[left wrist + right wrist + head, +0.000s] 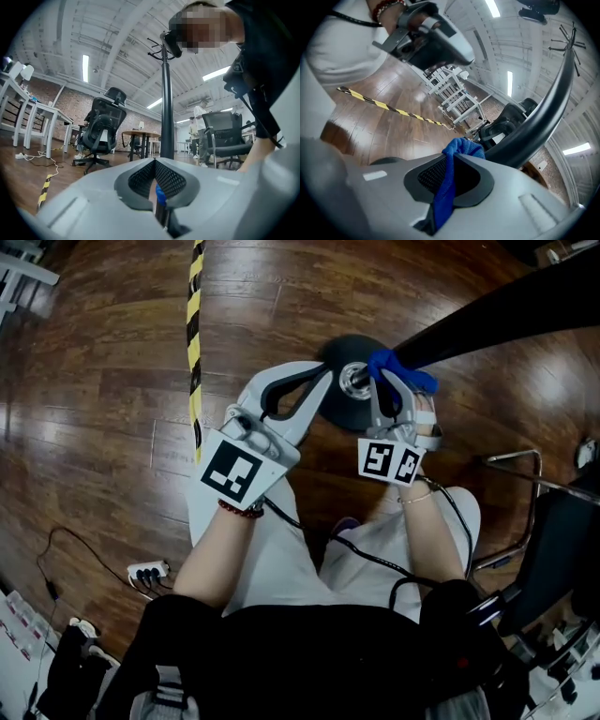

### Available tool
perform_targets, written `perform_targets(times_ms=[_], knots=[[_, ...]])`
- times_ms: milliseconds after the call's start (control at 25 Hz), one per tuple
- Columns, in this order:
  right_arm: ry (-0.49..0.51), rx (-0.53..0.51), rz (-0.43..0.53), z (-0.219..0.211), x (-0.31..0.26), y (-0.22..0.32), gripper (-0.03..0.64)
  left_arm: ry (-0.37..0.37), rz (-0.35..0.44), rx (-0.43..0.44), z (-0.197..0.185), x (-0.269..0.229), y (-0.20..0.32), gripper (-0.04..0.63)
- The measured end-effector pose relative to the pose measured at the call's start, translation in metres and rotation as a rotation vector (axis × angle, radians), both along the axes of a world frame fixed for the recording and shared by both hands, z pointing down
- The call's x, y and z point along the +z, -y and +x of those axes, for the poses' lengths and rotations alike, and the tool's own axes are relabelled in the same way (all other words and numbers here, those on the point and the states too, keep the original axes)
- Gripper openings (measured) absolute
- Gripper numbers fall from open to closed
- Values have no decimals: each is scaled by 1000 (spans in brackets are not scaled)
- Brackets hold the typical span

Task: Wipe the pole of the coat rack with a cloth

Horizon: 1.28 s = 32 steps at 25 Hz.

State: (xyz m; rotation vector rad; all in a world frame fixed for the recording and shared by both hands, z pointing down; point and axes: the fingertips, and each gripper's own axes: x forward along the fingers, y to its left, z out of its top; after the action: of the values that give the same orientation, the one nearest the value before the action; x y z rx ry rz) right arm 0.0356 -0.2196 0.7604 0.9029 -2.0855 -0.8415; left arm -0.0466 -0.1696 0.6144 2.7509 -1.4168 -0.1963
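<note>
— Pole [487,324] first: where does it stand?

— Rising from the round base [336,415] on the wood floor, right in front of the person. The blue cloth [398,371] sits against its lower part, just above the base.

— And who has the cloth?

— The right gripper [386,382]. Its jaws are clamped together on a fold, with a bunch sticking out past the tips and the rest trailing back between them.

— The left gripper [328,379]?

— Jaws closed tip to tip, with nothing I can see pinched in them (only a sliver of blue shows through the gap). The tips are just beside the pole, not around it.

— What might go wrong?

— I'd worry about the cloth dragging out of the jaws if it catches while sliding, since only a fold is held. And with the left not clasping the pole, a hard sideways push could rock the rack.
</note>
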Motion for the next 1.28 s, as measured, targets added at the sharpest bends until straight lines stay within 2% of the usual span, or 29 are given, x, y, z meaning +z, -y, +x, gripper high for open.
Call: perform_targets(times_ms=[120,240,360,520,760,920,1080,1280], knots=[[-20,16,-85,2,52,1,31,11,15,16,4,-4,-1,6],[-47,19,-157,2,97,-1,31,13,-8,41,7,-1,-4,6],[-78,12,-184,2,125,-2,31,-11,-23,50,7,-3,-10,6],[-79,25,-226,2,157,-2,31,28,-21,56,11,0,-19,6],[-220,5,-327,14,220,-7,31,7,-45,72,14,-1,-30,6],[-257,23,-390,22,249,-7,31,20,-53,107,19,-3,-44,6],[-210,111,-507,42,264,-6,31,54,-57,155,31,3,-50,6],[-197,124,-493,46,248,-2,31,37,-79,164,28,9,-47,6]])
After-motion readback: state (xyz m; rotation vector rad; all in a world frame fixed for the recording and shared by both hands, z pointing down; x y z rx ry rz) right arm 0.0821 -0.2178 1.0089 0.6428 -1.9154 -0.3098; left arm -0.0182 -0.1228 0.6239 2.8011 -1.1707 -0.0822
